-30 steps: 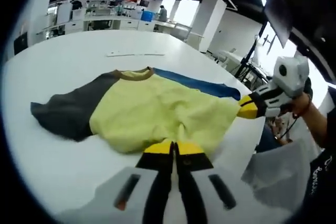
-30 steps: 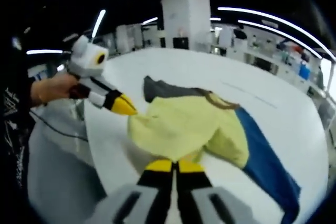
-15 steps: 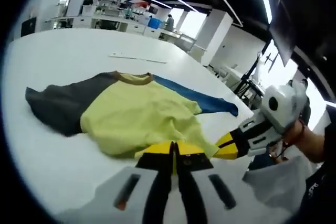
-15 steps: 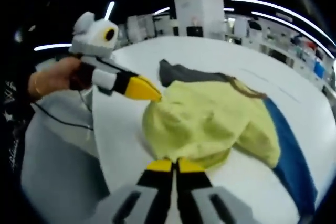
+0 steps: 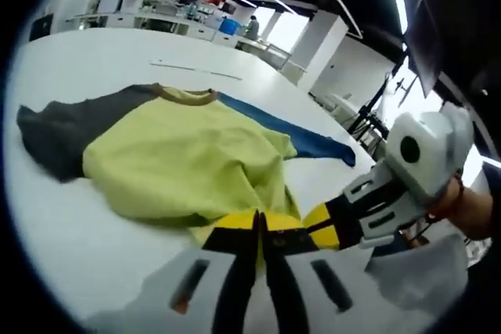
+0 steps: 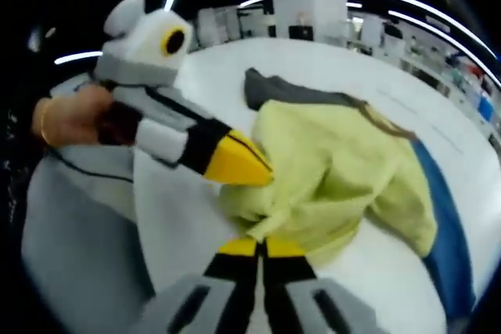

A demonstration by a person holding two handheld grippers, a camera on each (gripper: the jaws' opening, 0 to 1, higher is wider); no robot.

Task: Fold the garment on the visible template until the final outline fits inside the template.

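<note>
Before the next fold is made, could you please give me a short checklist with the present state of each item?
1. Left hand-held gripper shut on the hem of the yellow, grey and blue fabric shirt: ok.
2. Right hand-held gripper shut on the same hem: ok.
3. The two grippers close together at the bunched hem: ok.
4. Grey sleeve and blue sleeve lying flat on the white table: ok.
5. Template outline under the shirt: cannot tell.
6. Shirt fully on the table: cannot tell; the held hem is near the edge.
</note>
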